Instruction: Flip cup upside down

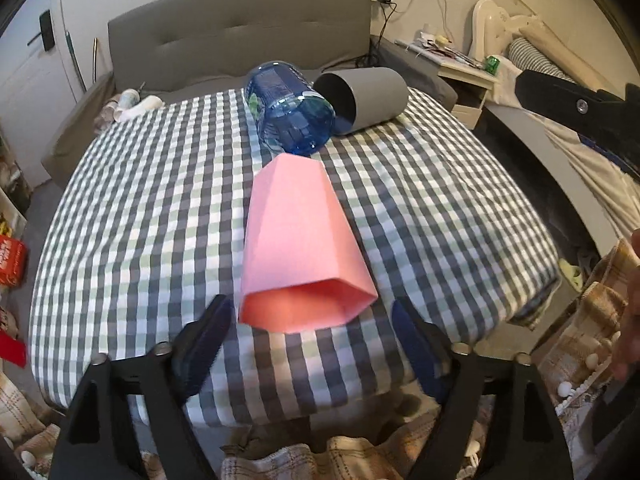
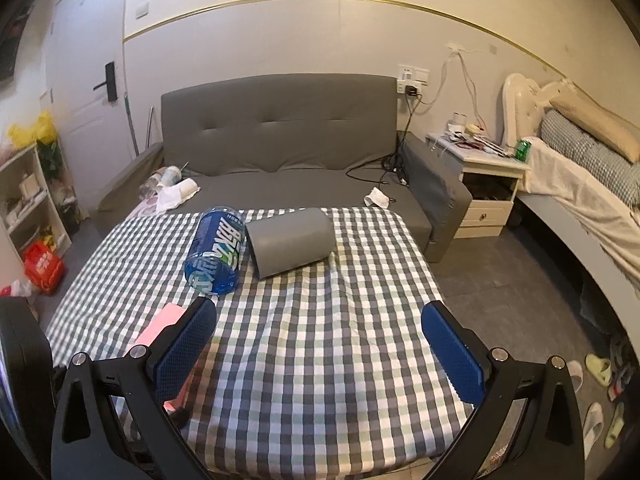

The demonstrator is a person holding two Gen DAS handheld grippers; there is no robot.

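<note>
A pink faceted cup [image 1: 300, 248] lies on its side on the checked tablecloth [image 1: 140, 220], mouth toward my left gripper [image 1: 310, 330]. That gripper is open, its pads either side of the cup's mouth and just short of it, not touching. In the right wrist view only a strip of the pink cup [image 2: 160, 322] shows behind the left finger. My right gripper [image 2: 320, 340] is open and empty above the cloth [image 2: 320, 340], to the right of the cup. A grey cup [image 1: 364, 98] also lies on its side at the far end, also seen from the right [image 2: 290, 240].
A blue water bottle [image 1: 290, 110] lies on its side between the pink and grey cups, touching both; it also shows in the right wrist view [image 2: 216, 250]. A grey sofa [image 2: 280, 152] stands behind the table. A nightstand [image 2: 488, 184] and bed [image 2: 580, 184] are at right.
</note>
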